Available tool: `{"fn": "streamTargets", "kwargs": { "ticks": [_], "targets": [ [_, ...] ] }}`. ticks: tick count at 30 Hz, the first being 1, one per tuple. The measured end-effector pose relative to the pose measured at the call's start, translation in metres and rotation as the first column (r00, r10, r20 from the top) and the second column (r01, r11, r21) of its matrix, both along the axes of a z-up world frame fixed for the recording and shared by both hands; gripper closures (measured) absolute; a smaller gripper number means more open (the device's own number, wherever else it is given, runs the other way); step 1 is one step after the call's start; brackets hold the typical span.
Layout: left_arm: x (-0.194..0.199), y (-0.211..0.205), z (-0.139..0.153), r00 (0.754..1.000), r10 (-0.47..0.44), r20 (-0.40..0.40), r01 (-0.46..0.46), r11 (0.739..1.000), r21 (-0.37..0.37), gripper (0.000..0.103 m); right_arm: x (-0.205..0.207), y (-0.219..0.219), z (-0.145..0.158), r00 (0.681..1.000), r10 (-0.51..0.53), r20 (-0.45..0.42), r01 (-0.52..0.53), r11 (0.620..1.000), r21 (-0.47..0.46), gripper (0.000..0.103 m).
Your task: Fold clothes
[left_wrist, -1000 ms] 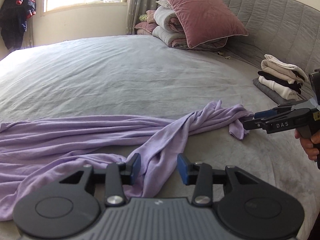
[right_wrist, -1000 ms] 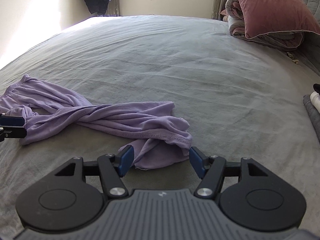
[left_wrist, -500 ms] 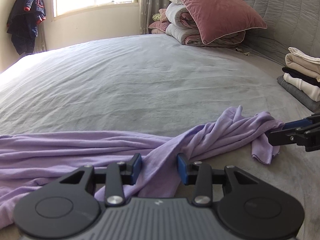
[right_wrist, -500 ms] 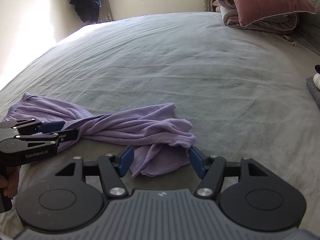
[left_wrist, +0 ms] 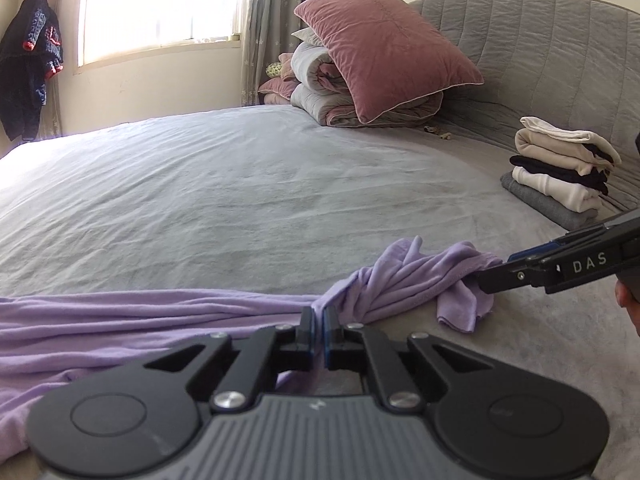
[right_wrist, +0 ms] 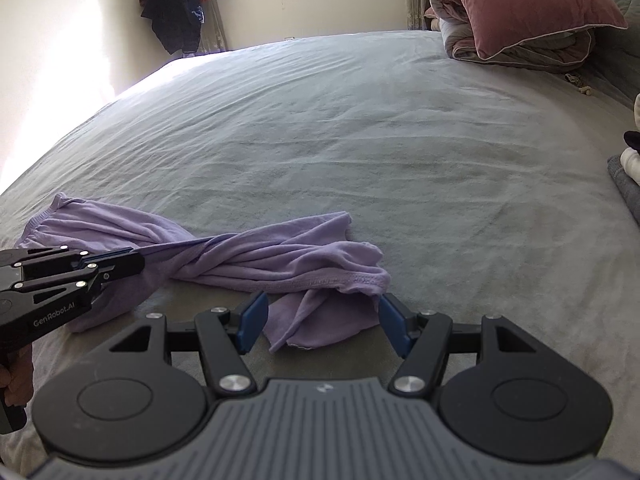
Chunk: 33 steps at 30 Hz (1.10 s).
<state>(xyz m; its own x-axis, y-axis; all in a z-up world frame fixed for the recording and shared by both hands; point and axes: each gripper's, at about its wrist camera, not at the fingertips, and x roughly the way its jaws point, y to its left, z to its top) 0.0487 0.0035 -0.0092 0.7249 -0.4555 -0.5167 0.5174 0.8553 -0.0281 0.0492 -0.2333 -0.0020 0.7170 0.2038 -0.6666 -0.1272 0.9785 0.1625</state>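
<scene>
- Lilac fabric, a twisted purple garment, lies rumpled across the near part of a grey bed, one end spread flat toward the left of the left wrist view, the other bunched toward the right.
- The left gripper has its blue-padded fingers pressed together on a fold at the garment's twisted middle; the right wrist view shows the same tool reaching in from the left edge, cloth drawn taut from its tip.
- The right gripper stands with its fingers wide apart, one blue pad on either side of the garment's hemmed end, which lies loose between them; neither pad visibly presses the cloth.
- In the left wrist view that right gripper comes in from the right edge, its dark tip level with the bunched end of the garment; whether it touches the cloth cannot be told from here.
- A stack of folded clothes, white, black, cream and grey, sits at the bed's right side against the quilted grey headboard.
- A dusky pink pillow leans on rolled bedding at the far end of the bed, well apart from the garment.
- A dark jacket hangs on the wall beside a bright window.
</scene>
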Motion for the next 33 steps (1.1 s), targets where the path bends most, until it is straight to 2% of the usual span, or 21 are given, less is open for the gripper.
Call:
{"fn": "streamTargets", "kwargs": {
  "ticks": [4, 8, 18, 25, 30, 32, 33],
  "targets": [
    [-0.028, 0.002, -0.001, 0.992, -0.129, 0.015, 0.129, 0.992, 0.005, 0.099, -0.005, -0.001, 0.002, 1.0, 0.006, 0.001, -0.006, 1.0, 0.022, 0.038],
    [-0.049, 0.006, -0.008, 0.977, -0.213, -0.015, 0.214, 0.976, 0.029, 0.099, -0.008, 0.0, 0.004, 1.0, 0.013, -0.005, -0.013, 0.999, 0.049, 0.038],
    [-0.074, 0.012, -0.028, 0.954, -0.283, -0.099, 0.29, 0.954, 0.073, 0.1, -0.009, 0.027, 0.005, 0.997, 0.079, 0.013, -0.079, 0.994, 0.079, 0.04],
    [-0.077, 0.015, -0.029, 0.956, -0.275, -0.105, 0.283, 0.956, 0.071, 0.1, 0.005, 0.067, -0.003, 0.982, 0.181, 0.05, -0.184, 0.982, 0.054, 0.067],
    [-0.078, 0.016, -0.029, 0.956, -0.272, -0.108, 0.28, 0.958, 0.068, 0.1, 0.015, 0.081, -0.018, 0.981, 0.19, 0.041, -0.19, 0.982, -0.006, 0.074],
    [-0.078, 0.016, -0.03, 0.956, -0.272, -0.108, 0.28, 0.957, 0.071, 0.1, 0.018, 0.08, -0.025, 0.983, 0.182, 0.034, -0.181, 0.983, -0.031, 0.084],
    [-0.078, 0.016, -0.03, 0.956, -0.272, -0.109, 0.28, 0.957, 0.071, 0.099, 0.019, 0.078, -0.028, 0.984, 0.173, 0.034, -0.172, 0.984, -0.035, 0.095]
  ]
}}
